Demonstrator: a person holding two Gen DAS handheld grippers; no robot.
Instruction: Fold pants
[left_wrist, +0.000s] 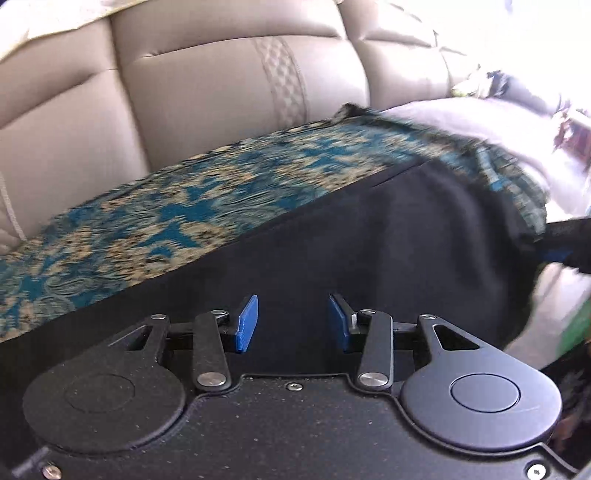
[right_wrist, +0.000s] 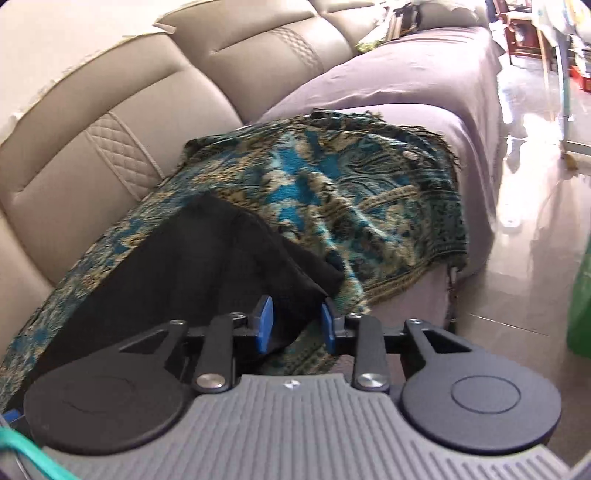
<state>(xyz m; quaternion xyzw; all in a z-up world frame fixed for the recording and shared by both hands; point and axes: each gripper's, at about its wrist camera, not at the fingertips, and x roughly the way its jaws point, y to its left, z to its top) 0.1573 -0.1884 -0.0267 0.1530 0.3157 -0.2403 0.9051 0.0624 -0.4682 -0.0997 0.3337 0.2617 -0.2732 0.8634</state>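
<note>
Lying flat on a sofa seat, black pants (left_wrist: 332, 236) rest on a teal and gold patterned throw (left_wrist: 155, 206) that covers the cushion. Behind them rises the beige leather sofa back (left_wrist: 207, 85), and farther along the seat lies a pale lilac cover (right_wrist: 413, 74).

From the left wrist view, the left claw (left_wrist: 293, 320) hangs over the dark cloth with its blue pads (left_wrist: 246, 319) spread apart; fabric fills the gap below them, but the pads do not press on it. The picture is smeared by motion.

From the right wrist view, the right claw (right_wrist: 293, 325) sits at the near corner of the pants (right_wrist: 207, 258), where a fold of cloth rises into a ridge. Its jaws are partly spread, and the black edge runs between the blue pads (right_wrist: 264, 323); whether they actually grip it cannot be told. To the right, glossy floor tiles (right_wrist: 517, 258) reflect bright light.
</note>
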